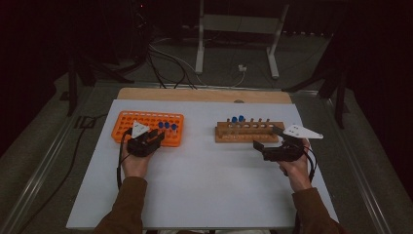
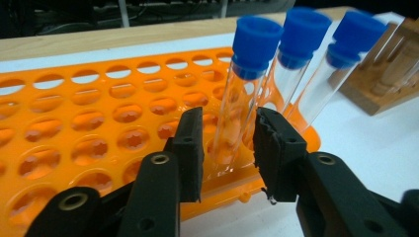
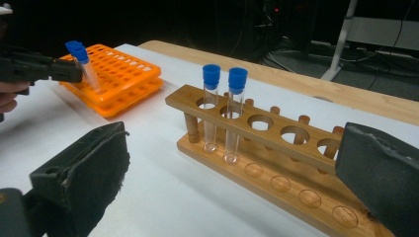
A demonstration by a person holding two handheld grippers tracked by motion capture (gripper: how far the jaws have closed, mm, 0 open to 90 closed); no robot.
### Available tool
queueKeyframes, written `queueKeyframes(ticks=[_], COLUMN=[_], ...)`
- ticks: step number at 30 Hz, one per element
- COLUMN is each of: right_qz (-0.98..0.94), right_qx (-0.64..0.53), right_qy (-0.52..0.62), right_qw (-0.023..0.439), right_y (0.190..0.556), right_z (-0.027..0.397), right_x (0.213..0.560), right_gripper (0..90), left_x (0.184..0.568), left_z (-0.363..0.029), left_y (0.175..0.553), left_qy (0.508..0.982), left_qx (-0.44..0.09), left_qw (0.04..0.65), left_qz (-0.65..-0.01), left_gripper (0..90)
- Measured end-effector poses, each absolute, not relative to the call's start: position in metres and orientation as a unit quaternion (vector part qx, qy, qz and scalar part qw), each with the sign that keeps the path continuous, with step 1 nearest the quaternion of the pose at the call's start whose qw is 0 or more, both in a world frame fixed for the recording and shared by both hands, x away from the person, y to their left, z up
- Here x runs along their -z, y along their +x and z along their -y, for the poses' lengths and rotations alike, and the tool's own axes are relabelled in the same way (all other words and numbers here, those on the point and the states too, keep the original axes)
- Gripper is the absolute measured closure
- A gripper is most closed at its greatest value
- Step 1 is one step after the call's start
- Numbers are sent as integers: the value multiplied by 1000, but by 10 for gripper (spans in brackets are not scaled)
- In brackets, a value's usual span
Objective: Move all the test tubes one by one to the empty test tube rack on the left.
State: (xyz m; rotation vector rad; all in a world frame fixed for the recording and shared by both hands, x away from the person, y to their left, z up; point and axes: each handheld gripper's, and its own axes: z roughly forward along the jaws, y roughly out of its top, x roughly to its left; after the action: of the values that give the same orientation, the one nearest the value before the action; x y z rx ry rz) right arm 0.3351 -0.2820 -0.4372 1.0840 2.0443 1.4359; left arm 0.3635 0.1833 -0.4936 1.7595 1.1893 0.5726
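You had three clear tubes with blue caps in the orange rack (image 2: 99,148), at its right end. The nearest tube (image 2: 237,98) stood in a front-row hole, leaning slightly, its round bottom seated in the rack. The two others (image 2: 296,54) stood just behind it, tilted the same way. The rack lay flat on the white table's left half.
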Motion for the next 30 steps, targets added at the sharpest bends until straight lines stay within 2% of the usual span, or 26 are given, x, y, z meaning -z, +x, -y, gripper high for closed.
queueKeyframes(ticks=[5,9,17,20,22,24,27,30], right_qz=[-733,-731,-731,-729,-727,-726,-728,-733], right_qx=[-517,-519,-519,-519,-516,-515,-511,-506], right_qy=[388,389,388,391,401,406,409,407], right_qw=[210,211,215,215,211,205,202,203], right_y=[335,336,342,347,350,354,358,364], right_z=[281,279,273,270,269,267,262,257], right_x=[435,432,425,422,422,424,425,425], right_gripper=[0,0,0,0,0,0,0,0], left_x=[486,479,470,467,466,465,463,462], left_z=[-193,-197,-196,-198,-199,-199,-198,-196], left_y=[352,342,324,320,318,316,315,314], left_qy=[688,685,677,676,675,674,673,675], left_qx=[-228,-225,-232,-241,-244,-253,-267,-275], left_qw=[480,495,514,511,512,507,502,498], left_qz=[-495,-484,-472,-474,-473,-474,-472,-469], left_gripper=[555,517,269,179,154,81,21,7])
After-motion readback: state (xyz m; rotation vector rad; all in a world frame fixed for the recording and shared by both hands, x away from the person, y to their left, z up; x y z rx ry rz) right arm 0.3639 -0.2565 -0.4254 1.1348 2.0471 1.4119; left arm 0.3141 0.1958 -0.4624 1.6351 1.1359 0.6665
